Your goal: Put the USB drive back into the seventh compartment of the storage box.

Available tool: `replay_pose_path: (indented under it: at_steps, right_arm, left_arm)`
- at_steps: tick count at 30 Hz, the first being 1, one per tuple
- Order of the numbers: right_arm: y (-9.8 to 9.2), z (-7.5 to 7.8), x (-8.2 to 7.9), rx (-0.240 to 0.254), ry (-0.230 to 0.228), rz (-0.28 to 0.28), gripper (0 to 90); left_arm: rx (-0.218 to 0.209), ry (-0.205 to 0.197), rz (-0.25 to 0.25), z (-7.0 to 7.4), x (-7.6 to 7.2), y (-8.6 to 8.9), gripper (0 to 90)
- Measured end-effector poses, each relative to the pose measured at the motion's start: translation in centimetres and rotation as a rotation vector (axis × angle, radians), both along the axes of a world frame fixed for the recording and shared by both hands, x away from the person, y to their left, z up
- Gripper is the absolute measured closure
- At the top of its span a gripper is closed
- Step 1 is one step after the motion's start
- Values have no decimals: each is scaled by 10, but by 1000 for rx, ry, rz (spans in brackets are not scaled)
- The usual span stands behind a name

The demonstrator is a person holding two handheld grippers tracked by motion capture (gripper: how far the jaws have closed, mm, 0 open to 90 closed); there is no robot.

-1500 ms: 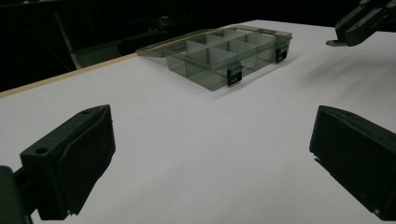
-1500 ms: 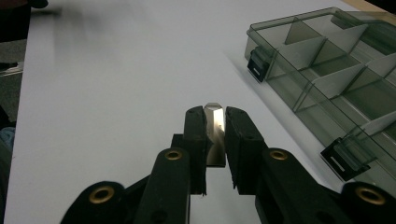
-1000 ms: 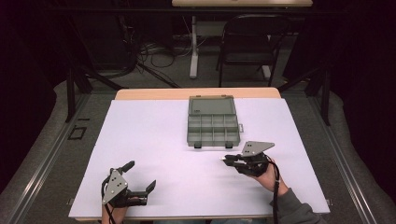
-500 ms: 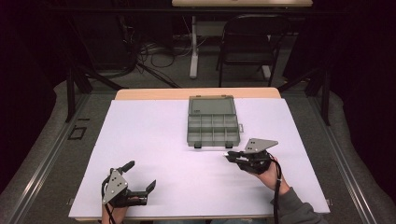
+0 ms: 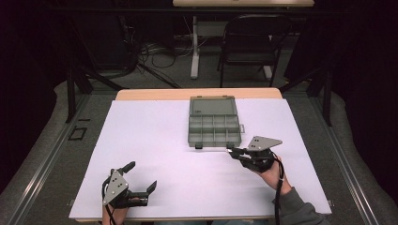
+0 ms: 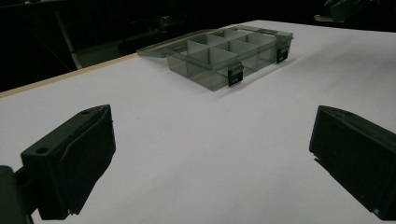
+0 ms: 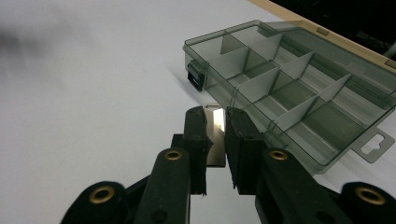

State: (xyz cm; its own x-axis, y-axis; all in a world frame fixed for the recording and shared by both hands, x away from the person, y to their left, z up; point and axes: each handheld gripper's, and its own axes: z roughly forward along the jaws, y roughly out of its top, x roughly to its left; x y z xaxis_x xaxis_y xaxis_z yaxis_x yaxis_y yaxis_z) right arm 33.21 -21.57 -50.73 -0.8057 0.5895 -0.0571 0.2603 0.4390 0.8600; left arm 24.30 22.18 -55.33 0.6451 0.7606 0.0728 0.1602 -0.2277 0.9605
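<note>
An open grey plastic organizer box with several empty compartments lies at the back middle of the white table, lid flat behind it. My right gripper hovers just in front of the box's front right corner, shut on a small flat shiny metal piece held upright between its pads. In the right gripper view the box lies just past the gripper. My left gripper rests near the front left edge, open with nothing between its fingers. The left gripper view has the box far ahead of that gripper.
A white sheet covers the table, with a bare wooden strip along the far edge. A dark chair and floor cables stand beyond the table. The right gripper appears far off at the top right of the left gripper view.
My right gripper has edged slightly away from me, toward the box's front right corner, still holding the metal piece. The left gripper has stayed put.
</note>
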Motion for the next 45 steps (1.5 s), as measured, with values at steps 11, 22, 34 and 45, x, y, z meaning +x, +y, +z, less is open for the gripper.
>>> replay_pose_path:
  at_steps: [11,22,34,45]
  right_arm:
    - [-1,2,1,-1,-13,-35,796]
    - [2,6,3,-6,-20,-67,796]
    - [6,9,6,-16,-28,-90,796]
    - [8,11,11,-19,-29,-135,796]
  left_arm:
    - [0,0,1,0,0,0,4]
    - [0,-1,0,0,0,0,4]
    - [-1,0,-1,0,0,0,4]
    - [1,-1,0,0,0,-1,4]
